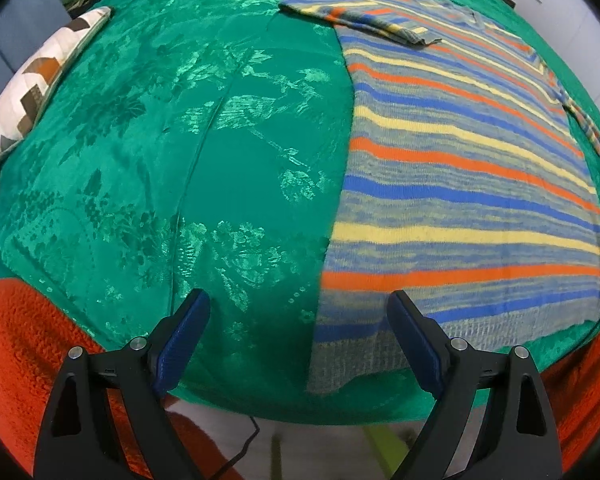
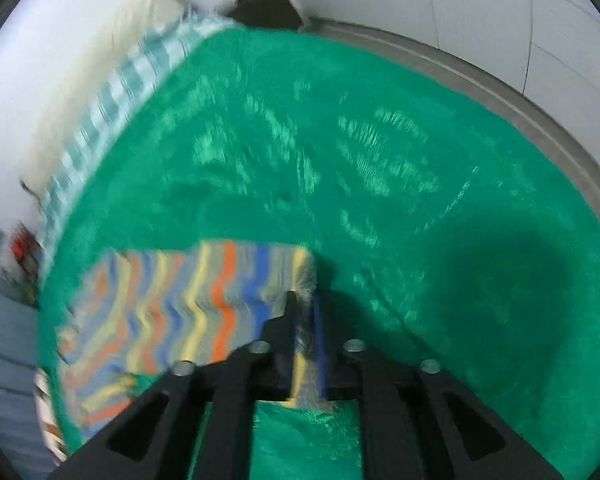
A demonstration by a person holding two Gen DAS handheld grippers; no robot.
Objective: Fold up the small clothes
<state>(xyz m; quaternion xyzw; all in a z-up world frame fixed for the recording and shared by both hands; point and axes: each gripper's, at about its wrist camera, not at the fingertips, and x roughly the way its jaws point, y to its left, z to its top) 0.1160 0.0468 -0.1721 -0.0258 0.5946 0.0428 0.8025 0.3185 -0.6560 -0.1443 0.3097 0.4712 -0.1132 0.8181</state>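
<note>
- The striped shirt (image 1: 460, 184) lies spread flat on the green bed cover (image 1: 204, 152), at the right side of the left wrist view, with orange, yellow and blue bands across it.
- One sleeve (image 1: 352, 12) is folded in over the far part of the shirt.
- The left gripper (image 1: 300, 312) hangs above the near edge of the bed with its jaws wide apart; nothing is between them. Its right finger (image 1: 416, 340) is over the shirt's hem corner, and I cannot tell if it touches the cloth.
- The right gripper (image 2: 305, 320) shows in a blurred picture. A strip of the striped cloth (image 2: 304, 344) runs between its narrow jaws, but I cannot tell if the pads press on it or have let it loose.
- In the right wrist view the shirt (image 2: 160, 312) lies to the left of that gripper, on the same green cover.
- A patterned pillow (image 1: 48, 72) rests near the left edge of the bed, well apart from the shirt.
- An orange fabric (image 1: 24, 344) shows at the lower corners of the left wrist view.
</note>
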